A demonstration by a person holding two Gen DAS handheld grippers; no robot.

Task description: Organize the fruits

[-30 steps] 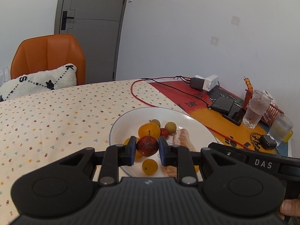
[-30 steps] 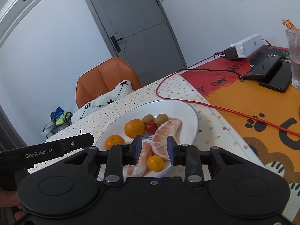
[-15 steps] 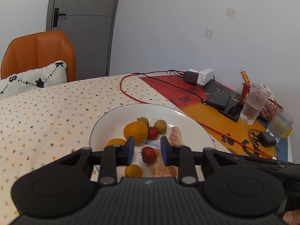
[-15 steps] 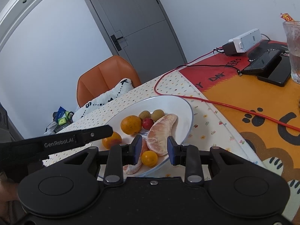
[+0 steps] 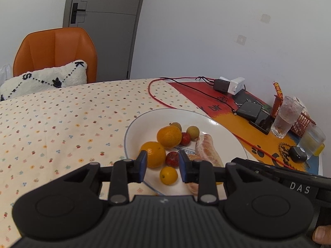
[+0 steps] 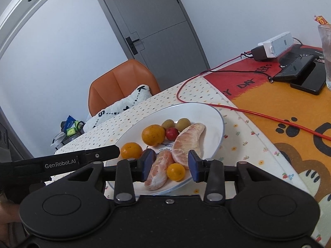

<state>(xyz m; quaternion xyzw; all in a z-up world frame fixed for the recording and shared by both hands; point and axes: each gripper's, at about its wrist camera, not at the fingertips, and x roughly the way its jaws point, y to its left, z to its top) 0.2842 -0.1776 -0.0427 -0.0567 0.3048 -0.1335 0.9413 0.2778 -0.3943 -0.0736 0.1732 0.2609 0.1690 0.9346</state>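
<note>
A white plate (image 5: 209,122) on the dotted tablecloth holds two oranges (image 5: 169,136), two small red fruits, two brownish round fruits (image 5: 192,132), a small yellow fruit (image 5: 168,175) and peeled pomelo pieces (image 5: 205,148). My left gripper (image 5: 163,166) is open above the plate's near edge; one small red fruit (image 5: 172,159) lies on the plate between its fingers. My right gripper (image 6: 170,166) is open over the plate (image 6: 215,115), above a pomelo piece (image 6: 159,170) and the yellow fruit (image 6: 175,171).
A red cable (image 5: 157,100) runs past the plate. To the right a mat holds phones (image 5: 249,109), a power strip (image 5: 235,84), a glass (image 5: 286,115), a red basket (image 5: 302,122) and a black puck (image 5: 298,154). An orange chair (image 5: 55,55) with a pillow stands behind.
My left gripper opened and let go of the red fruit, which now lies on the plate. The gripper then drew back a little. The right gripper stayed open and barely shifted.
</note>
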